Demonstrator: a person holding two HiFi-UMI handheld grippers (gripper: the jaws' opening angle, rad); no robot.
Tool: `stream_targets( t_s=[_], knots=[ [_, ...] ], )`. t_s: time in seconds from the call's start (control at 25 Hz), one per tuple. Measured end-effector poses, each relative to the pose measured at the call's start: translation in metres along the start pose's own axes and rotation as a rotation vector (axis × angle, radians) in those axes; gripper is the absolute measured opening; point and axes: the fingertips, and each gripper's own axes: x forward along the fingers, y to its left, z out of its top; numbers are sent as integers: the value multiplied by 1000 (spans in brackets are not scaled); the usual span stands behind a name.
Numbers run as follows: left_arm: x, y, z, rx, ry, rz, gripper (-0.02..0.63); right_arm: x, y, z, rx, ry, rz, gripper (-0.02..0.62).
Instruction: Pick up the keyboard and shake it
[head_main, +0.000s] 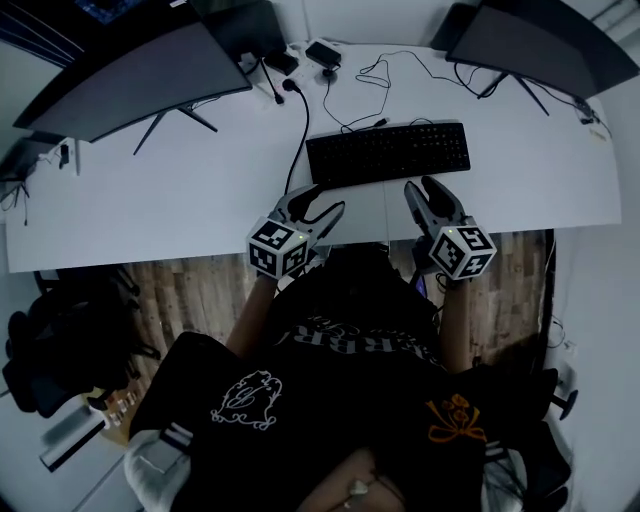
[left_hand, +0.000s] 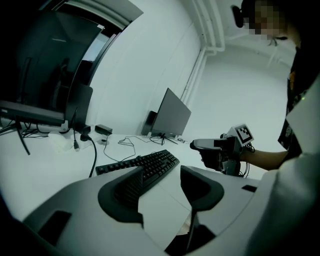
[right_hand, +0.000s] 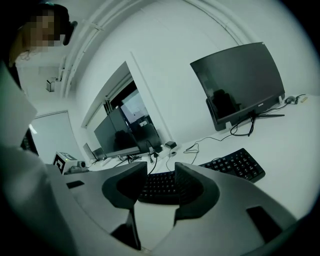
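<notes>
A black keyboard (head_main: 388, 152) lies flat on the white desk (head_main: 180, 190), a little back from its front edge. My left gripper (head_main: 322, 203) hovers just short of the keyboard's near left corner, open, with nothing between its jaws. My right gripper (head_main: 423, 190) hangs just short of the near right part of the keyboard, also open and empty. In the left gripper view the keyboard (left_hand: 150, 165) stretches away beyond the left gripper (left_hand: 162, 182). Beyond the spread jaws of the right gripper (right_hand: 161, 180) in its own view, the keyboard (right_hand: 235, 165) runs off to the right.
A dark monitor (head_main: 130, 75) stands at the back left and another monitor (head_main: 540, 40) at the back right. Black cables (head_main: 300, 120) and a power brick (head_main: 322, 53) lie behind the keyboard. The desk's front edge (head_main: 200, 255) borders wooden floor.
</notes>
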Motion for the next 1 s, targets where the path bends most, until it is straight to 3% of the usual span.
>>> stream_targets(
  t_s=[0.16,0.4,0.72,1.0],
  knots=[
    [-8,-5,3,42,-30,-28,227,-2,23,-10,-22,16,-25,163],
    [-20,-21,4,32,-81,-37,197,-14,46,-22,-47,49,-13,136],
    [-34,-46,7,25,-133,-24,139,-34,72,-25,-84,63,68,100],
    [-42,-102,2,5,-158,12,78,-89,83,-30,-70,15,157,46]
  ],
)
